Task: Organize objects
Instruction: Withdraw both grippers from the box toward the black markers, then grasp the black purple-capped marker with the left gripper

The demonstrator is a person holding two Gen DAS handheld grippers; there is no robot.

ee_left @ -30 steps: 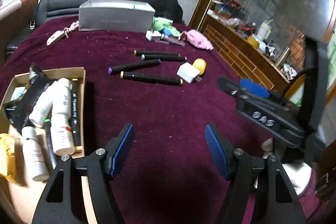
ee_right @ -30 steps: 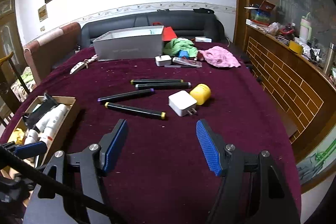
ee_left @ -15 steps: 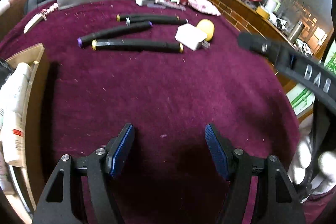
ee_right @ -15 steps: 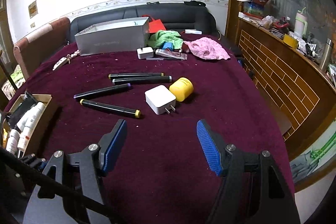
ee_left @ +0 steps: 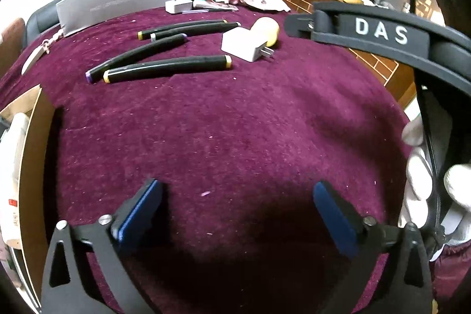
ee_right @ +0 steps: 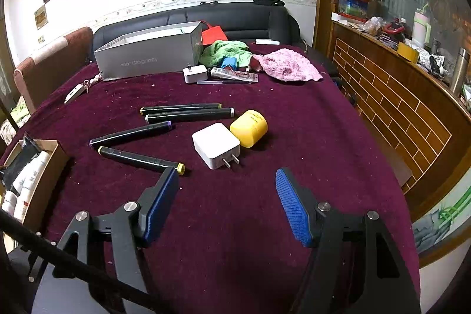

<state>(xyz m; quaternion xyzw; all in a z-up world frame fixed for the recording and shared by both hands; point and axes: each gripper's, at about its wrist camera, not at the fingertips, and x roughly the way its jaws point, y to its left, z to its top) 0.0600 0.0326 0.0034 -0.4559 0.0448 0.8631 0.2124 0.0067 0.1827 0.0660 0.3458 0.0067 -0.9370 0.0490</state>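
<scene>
Several black markers lie on the maroon cloth, the nearest one yellow-capped (ee_left: 167,69) (ee_right: 141,159), and a purple-tipped one (ee_right: 132,133) sits behind it. A white charger plug (ee_right: 216,144) (ee_left: 245,44) touches a yellow round container (ee_right: 248,127). My left gripper (ee_left: 235,205) hovers over bare cloth short of the markers, its jaws opening wide with nothing between them. My right gripper (ee_right: 228,196) is open and empty just in front of the charger, its left fingertip (ee_right: 169,181) close to the yellow-capped marker's end.
A cardboard box (ee_right: 44,169) of white tubes stands at the left edge. At the back are a silver box (ee_right: 150,55), a small white adapter (ee_right: 194,72), and green (ee_right: 226,50) and pink cloths (ee_right: 288,68). A gloved hand (ee_left: 418,181) holds the right gripper's frame.
The left gripper's jaws have spread much wider, and it has dropped closer to the cloth. The right gripper has crept nearer the markers and charger, with its jaws unchanged.
</scene>
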